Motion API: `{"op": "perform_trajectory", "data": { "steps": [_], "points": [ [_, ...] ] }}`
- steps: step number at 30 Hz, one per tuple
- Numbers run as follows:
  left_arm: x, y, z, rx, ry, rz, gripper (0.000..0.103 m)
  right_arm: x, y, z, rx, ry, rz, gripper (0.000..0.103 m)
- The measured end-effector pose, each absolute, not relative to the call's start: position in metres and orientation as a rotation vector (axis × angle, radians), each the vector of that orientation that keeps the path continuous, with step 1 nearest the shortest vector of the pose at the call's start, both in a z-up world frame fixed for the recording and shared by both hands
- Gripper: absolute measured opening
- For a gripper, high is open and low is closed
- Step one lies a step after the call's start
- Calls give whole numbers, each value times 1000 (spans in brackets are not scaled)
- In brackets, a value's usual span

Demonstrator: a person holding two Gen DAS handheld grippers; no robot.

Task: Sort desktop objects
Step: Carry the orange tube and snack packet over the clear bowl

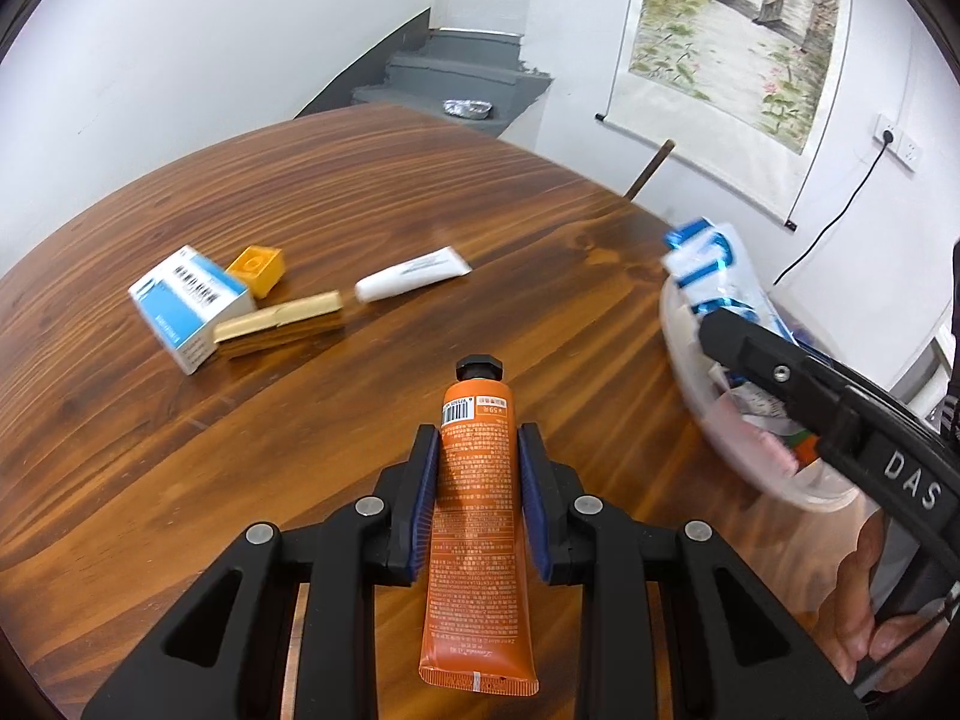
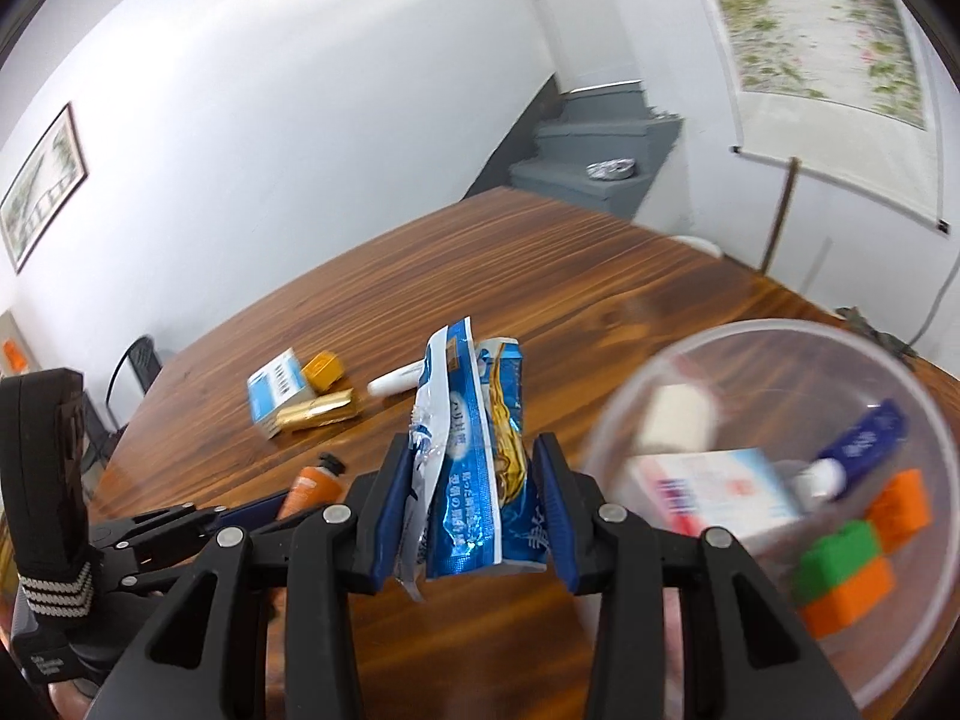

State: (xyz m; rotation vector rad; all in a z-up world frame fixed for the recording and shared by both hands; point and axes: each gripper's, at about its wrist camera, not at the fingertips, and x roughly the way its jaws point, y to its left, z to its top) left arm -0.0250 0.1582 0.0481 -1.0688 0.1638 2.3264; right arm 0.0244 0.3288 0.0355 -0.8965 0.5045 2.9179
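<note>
three tubes, two boxes (loose ones)

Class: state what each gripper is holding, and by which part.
Left gripper: orange tube, clamped across its upper body, below the black cap. Right gripper: blue snack packets, pinched at their lower half.
</note>
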Motion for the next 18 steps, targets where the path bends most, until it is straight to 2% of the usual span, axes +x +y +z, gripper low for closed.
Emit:
{"op": "perform_trajectory", "data": {
  "steps": [18],
  "points": [
    [2,258,76,-958,218,2217,28,88,455,27,-764,585,2662,45]
  ]
}}
